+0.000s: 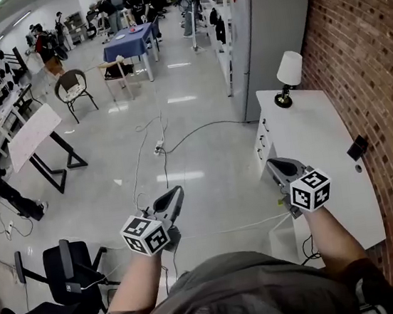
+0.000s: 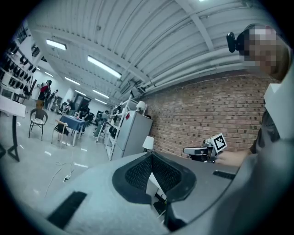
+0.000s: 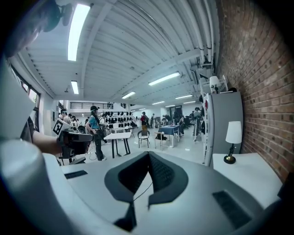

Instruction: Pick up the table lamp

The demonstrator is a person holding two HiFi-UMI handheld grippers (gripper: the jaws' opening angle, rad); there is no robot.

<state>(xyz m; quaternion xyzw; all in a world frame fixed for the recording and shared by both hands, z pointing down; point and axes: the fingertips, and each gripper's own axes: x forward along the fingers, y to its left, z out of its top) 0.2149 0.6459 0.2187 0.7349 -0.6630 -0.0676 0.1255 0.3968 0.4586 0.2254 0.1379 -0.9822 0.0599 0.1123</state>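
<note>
The table lamp has a white shade and a small black base, and it stands at the far end of a white table beside the brick wall. It also shows in the left gripper view and in the right gripper view. My right gripper hovers over the table's near left edge, well short of the lamp, shut and empty. My left gripper is out over the floor to the left of the table, also shut with nothing in it.
A tall grey cabinet stands just behind the lamp. A small black object sits by the wall on the table. On the floor lie cables, with a black office chair at the lower left and a slanted white board beyond it.
</note>
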